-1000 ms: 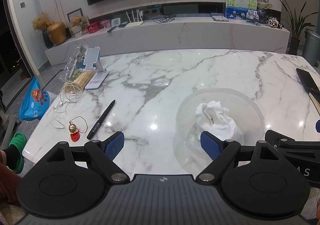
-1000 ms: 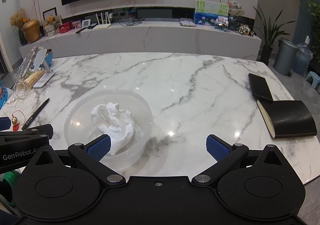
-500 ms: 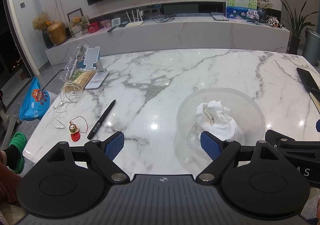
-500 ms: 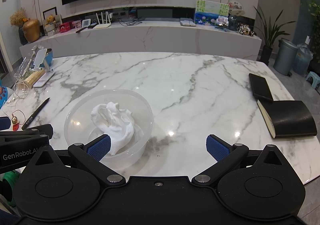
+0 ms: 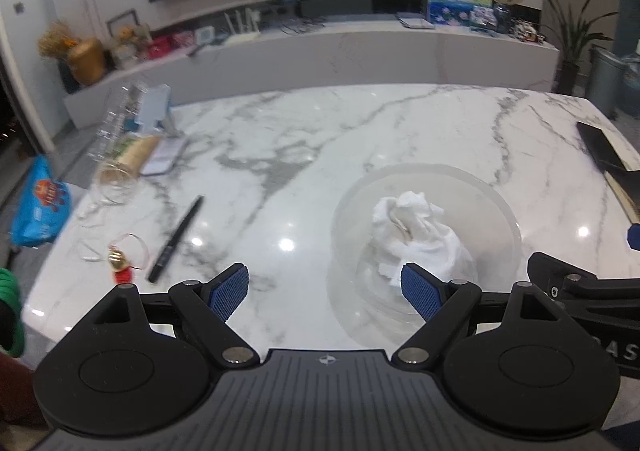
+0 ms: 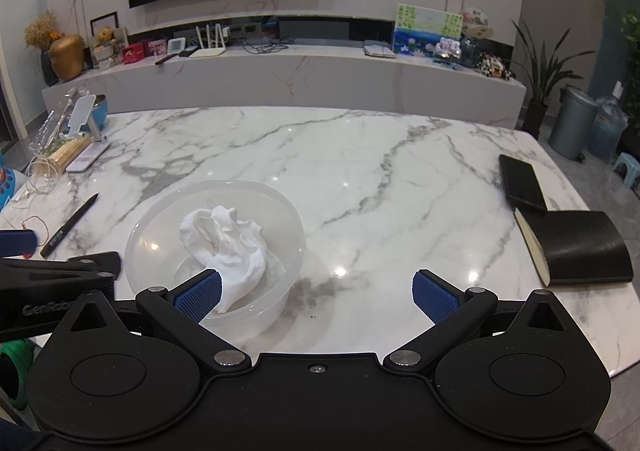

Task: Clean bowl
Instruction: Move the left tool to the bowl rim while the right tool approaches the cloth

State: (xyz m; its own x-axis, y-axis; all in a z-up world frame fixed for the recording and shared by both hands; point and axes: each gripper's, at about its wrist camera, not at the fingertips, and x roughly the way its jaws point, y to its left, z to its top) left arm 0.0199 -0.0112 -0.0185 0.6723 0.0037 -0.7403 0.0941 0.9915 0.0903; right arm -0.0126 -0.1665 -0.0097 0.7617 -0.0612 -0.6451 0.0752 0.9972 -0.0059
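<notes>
A clear plastic bowl [image 5: 500, 207] [image 6: 152, 223] stands on the white marble table near its front edge. A crumpled white cloth [image 5: 416, 235] [image 6: 228, 243] lies inside it. My left gripper [image 5: 325, 289] is open and empty, just in front and to the left of the bowl; its right finger overlaps the bowl's near side. My right gripper [image 6: 316, 297] is open and empty, in front and to the right of the bowl; its left finger overlaps the bowl's near rim.
A black pen [image 5: 176, 239] [image 6: 70, 225], a red-and-gold charm [image 5: 118, 263] and a white cable lie at the left. A phone stand and clear packets [image 6: 80, 131] sit at the far left. A black phone [image 6: 522, 181] and notebook [image 6: 576, 247] lie at the right.
The left wrist view has shifted and blurred, showing the left gripper moving slightly. The right gripper, bowl and cloth have not moved.
</notes>
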